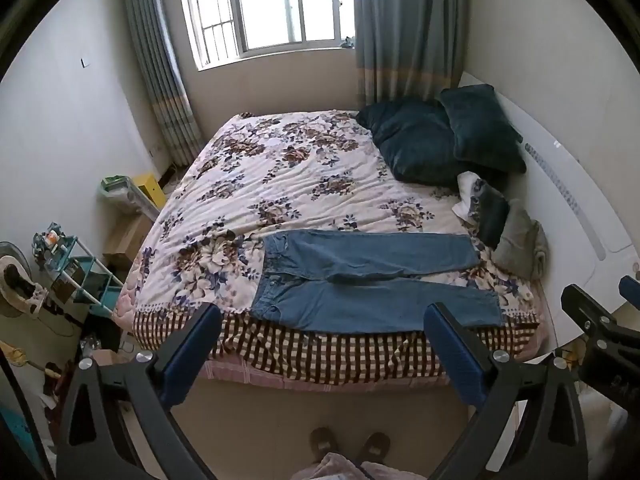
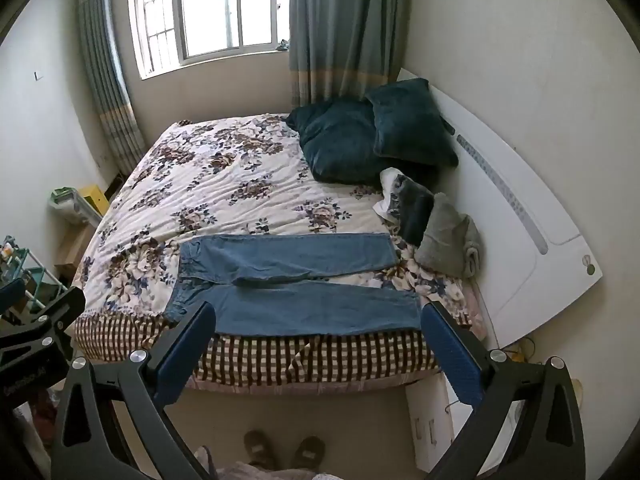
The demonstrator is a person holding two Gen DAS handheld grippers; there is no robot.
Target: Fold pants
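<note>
I am standing at the near side of the bed [image 1: 224, 344] with both tools raised and tilted down toward it; nothing of the folding is showing as done yet. Going from the left: my left gripper [image 1: 320, 352] is hanging with its jaws spread as wide as they go, nothing between the blue pads, well short of the cloth; the pants [image 1: 372, 280], a pair of blue jeans, are lying flat across the floral quilt [image 1: 280, 176] close to the near edge, waistband toward the left, both legs running out to the right, the two legs lying side by side and not yet laid one over the other; my right gripper [image 2: 318, 350] is likewise hanging wide open and empty above the checked border, apart from the denim. Farther right, a heap of grey cloth [image 1: 520, 244] is sitting just beyond the cuffs, near enough that I am judging it could get in the way. So everything is remaining, as I read it: bringing one leg over the other, then doubling the length.
</note>
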